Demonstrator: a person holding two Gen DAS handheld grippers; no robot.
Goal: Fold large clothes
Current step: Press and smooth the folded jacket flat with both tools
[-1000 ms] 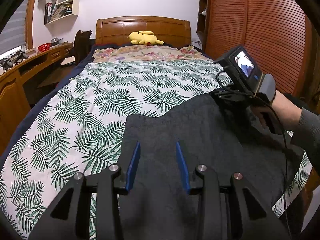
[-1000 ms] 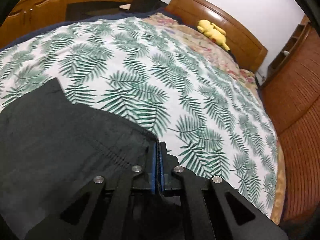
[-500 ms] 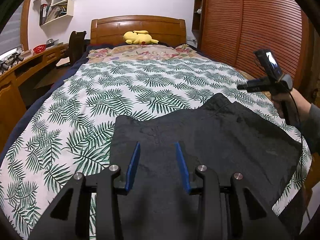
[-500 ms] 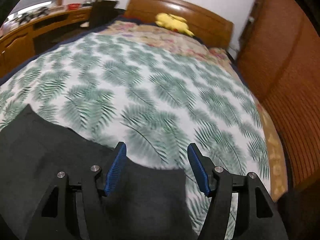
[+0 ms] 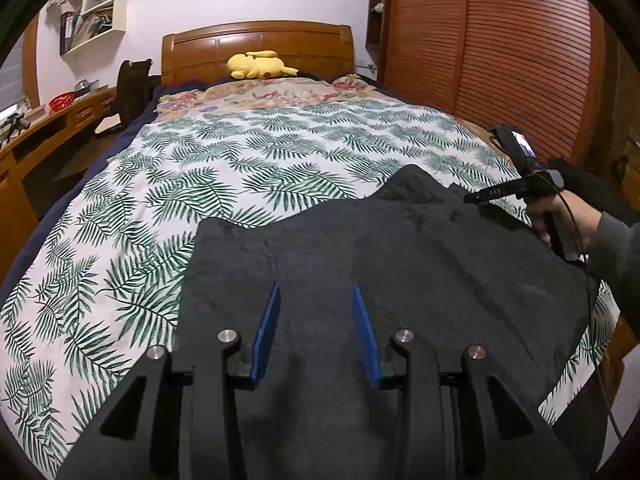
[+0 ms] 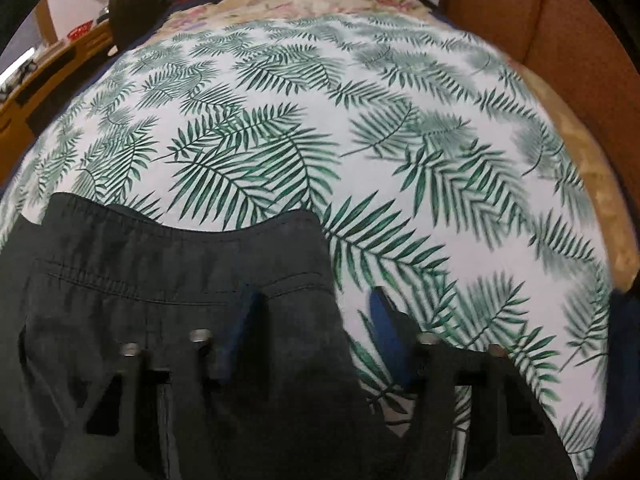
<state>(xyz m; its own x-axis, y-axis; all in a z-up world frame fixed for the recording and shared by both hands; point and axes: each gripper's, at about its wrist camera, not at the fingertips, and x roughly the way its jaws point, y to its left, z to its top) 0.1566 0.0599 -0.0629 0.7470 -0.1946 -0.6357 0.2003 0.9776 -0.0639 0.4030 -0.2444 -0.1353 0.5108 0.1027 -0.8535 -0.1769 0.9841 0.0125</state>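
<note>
RISK: the right gripper (image 6: 316,328) was closing astride the garment's (image 5: 400,264) right corner, pads apparently not yet pressing; a thin bite could slip, or snag the bedspread (image 5: 192,168) | GARMENT: dark, matte, flat at the bed's foot | LEFT: left gripper (image 5: 316,332) hovered part-open, empty

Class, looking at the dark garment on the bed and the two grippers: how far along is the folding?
Done: the dark garment lies spread flat on the leaf-print bedspread. In hand: the right gripper straddles its waistband corner, jaws closing, nothing pinched yet; the left gripper hovers open above the cloth. Left: no finished fold shows, so the folding itself.
</note>
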